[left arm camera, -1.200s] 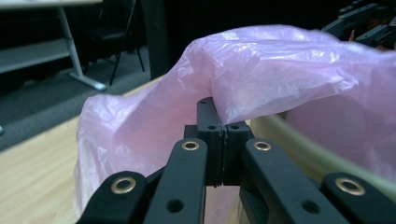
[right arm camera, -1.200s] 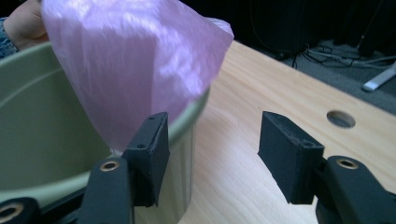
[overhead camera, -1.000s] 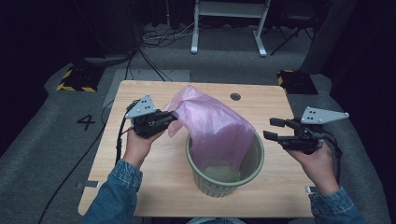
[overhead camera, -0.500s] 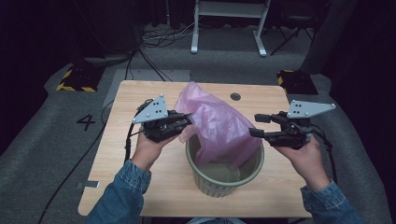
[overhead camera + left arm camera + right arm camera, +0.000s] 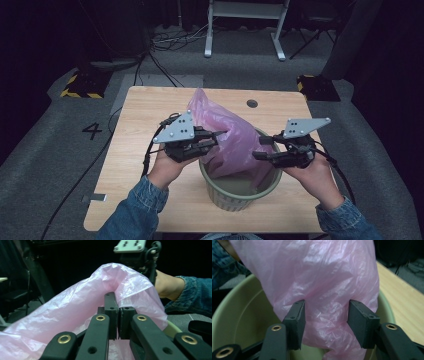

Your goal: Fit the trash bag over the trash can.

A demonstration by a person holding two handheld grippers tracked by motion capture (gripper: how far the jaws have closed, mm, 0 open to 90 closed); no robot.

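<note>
Pinching an upper fold of the pink plastic bag (image 5: 227, 137), the left gripper (image 5: 216, 136) has its jaws pressed together on the thin film, as the left gripper view shows with the bag (image 5: 75, 312) draped over and around the closed pads. The bag rises out of the green bin (image 5: 240, 192), which stands on the wooden table (image 5: 145, 115) between the person's two hands, its lower part hanging down inside the bin's mouth. On the other side, the right gripper (image 5: 260, 150) sits at the bin's rim with its jaws apart; they have just been closing, and in the right gripper view a bulge of the bag (image 5: 324, 290) lies between the two pads (image 5: 297, 320). Whether those pads already press the plastic is hard to say; they seem only to flank it. The bin (image 5: 242, 312) curves behind the bag there.
</note>
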